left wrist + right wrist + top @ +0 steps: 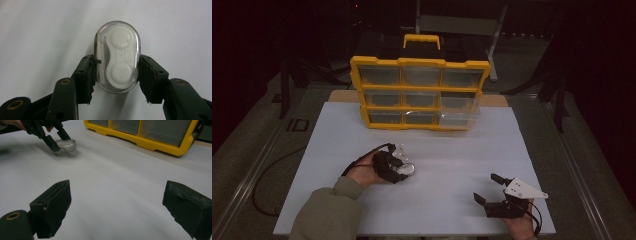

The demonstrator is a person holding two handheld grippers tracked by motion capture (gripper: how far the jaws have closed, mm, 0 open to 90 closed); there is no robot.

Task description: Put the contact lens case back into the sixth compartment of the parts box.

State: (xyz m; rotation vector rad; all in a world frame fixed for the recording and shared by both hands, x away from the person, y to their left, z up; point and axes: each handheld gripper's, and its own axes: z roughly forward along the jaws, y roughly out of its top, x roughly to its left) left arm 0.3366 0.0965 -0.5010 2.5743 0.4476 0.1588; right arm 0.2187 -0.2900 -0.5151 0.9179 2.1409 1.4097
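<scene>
Left gripper clamps the clear case

Our left gripper [116,71] has its jaws pressed against both long sides of the clear case [117,57], which lies flat on the white surface [452,165] in front of the yellow organizer [419,92]. Our right gripper [117,207] sits well apart, jaws wide with nothing between them.

This looks like a lab or test room. A plain white table [452,150] stands in a dark room with metal frames [492,30] behind it. A yellow box of small clear drawers [419,92] stands far beyond the fingers.
</scene>
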